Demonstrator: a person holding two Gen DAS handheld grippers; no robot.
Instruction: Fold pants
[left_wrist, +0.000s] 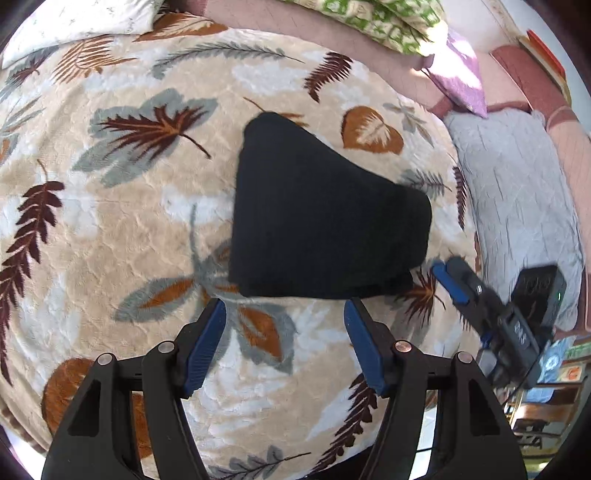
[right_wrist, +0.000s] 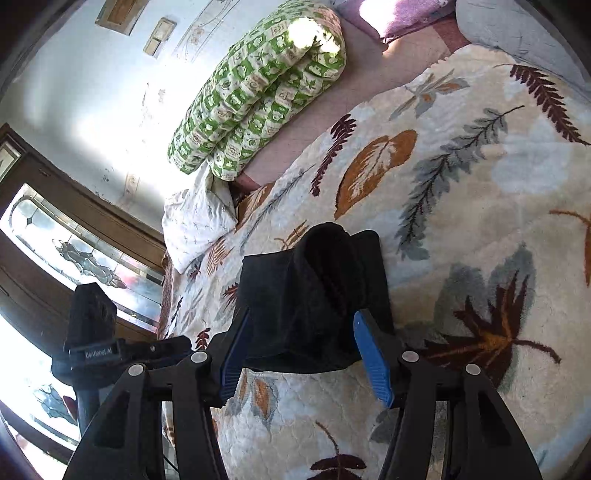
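Note:
The black pants (left_wrist: 325, 214) lie folded into a compact bundle on the leaf-patterned blanket (left_wrist: 129, 221). My left gripper (left_wrist: 284, 314) is open just short of the bundle's near edge, holding nothing. My right gripper (left_wrist: 448, 277) shows at the bundle's right corner in the left wrist view. In the right wrist view the right gripper (right_wrist: 301, 325) is open, its blue pads (right_wrist: 373, 358) spread on either side of the near edge of the pants (right_wrist: 314, 295), not pinching them.
A green patterned quilt roll (right_wrist: 258, 92) and a white pillow (right_wrist: 195, 221) lie at the bed's far side. A grey cushion (left_wrist: 517, 192) and purple pillow (left_wrist: 461, 70) sit beyond the blanket. A glass-panelled cabinet (right_wrist: 74, 251) stands beside the bed.

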